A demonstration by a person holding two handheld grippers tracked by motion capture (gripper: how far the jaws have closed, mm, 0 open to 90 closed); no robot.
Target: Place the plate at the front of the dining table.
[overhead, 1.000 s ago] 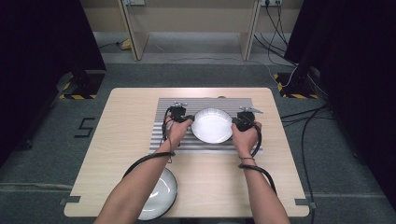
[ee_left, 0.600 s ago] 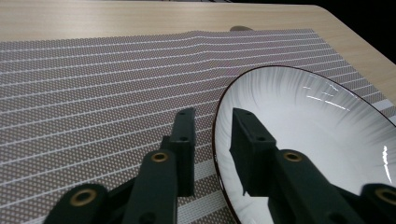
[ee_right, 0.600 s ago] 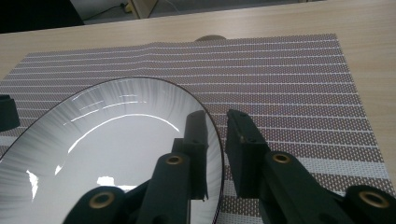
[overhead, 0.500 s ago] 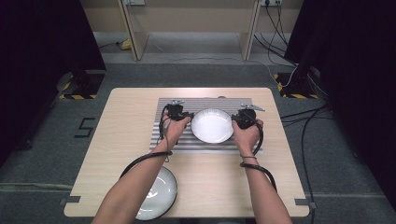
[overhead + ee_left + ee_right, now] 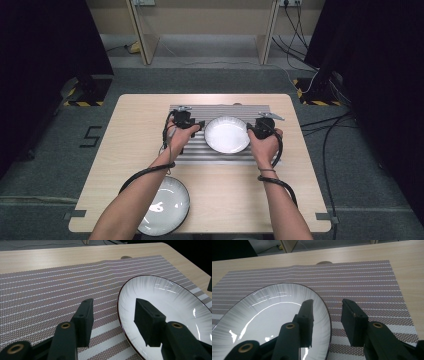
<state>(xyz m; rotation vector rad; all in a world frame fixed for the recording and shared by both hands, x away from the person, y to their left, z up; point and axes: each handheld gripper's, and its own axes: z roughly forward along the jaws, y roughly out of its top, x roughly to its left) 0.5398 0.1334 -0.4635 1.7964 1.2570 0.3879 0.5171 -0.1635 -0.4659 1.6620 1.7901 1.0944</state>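
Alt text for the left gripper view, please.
The left claw stands open astride the near rim of a white plate, its jaws having just opened. The plate lies on a striped woven placemat on a wooden table.

You had one readable mark in the high view: a dark figure "5" point(image 5: 93, 136) stood on the grey floor at the middle left of the frame, just beside the table's left edge. Nothing else there carried text you could have read.
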